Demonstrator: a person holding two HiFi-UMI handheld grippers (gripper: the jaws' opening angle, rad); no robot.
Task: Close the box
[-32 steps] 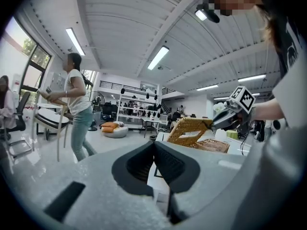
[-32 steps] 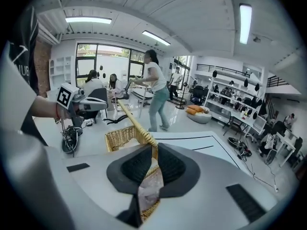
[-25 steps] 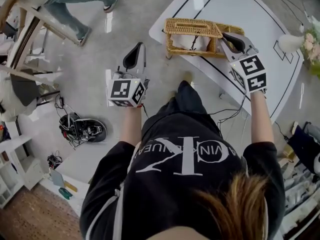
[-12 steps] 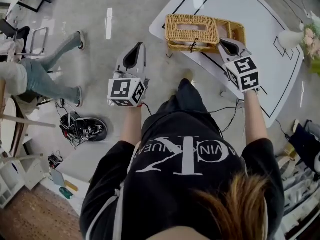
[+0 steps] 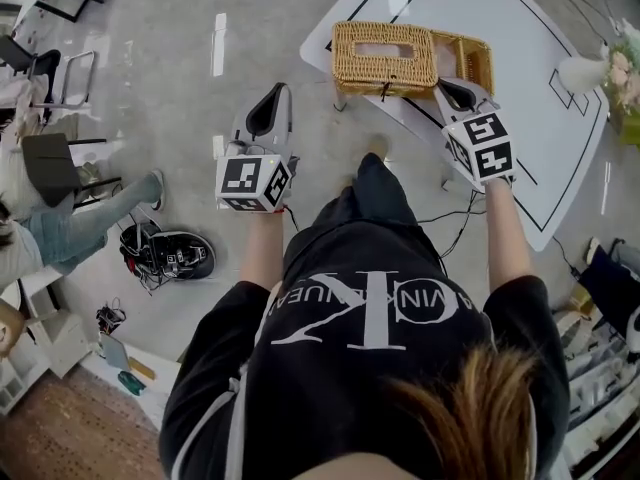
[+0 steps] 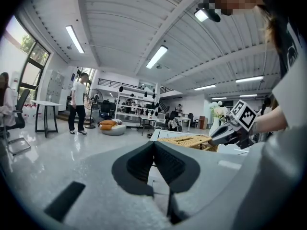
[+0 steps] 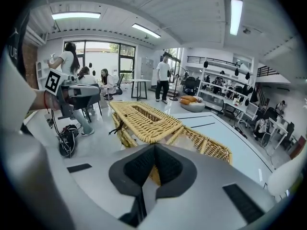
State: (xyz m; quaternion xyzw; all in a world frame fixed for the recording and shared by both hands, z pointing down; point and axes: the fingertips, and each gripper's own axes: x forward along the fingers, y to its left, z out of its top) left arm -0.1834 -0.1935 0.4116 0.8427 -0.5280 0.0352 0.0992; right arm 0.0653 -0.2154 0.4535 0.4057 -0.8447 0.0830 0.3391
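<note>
A woven wicker box (image 5: 470, 60) stands on the white table (image 5: 500, 8), and its slotted lid (image 5: 385, 56) lies flat across its left part. In the right gripper view the lid (image 7: 144, 116) rests on the box wall (image 7: 211, 147) just beyond my jaws. My right gripper (image 5: 455, 93) is at the box's near right corner; its jaws (image 7: 153, 147) have just been closing and are shut with nothing between them. My left gripper (image 5: 268, 108) hangs over the floor left of the table, shut and empty (image 6: 154, 145).
A white vase of flowers (image 5: 585, 73) stands at the table's right edge. On the floor to the left lie a black device with cables (image 5: 165, 256) and a seated person's legs (image 5: 70, 233). Chairs and tables stand farther left.
The lid has swung down from tilted up to flat on the box. My right gripper sank with it, let go and closed. A person behind has walked away.
</note>
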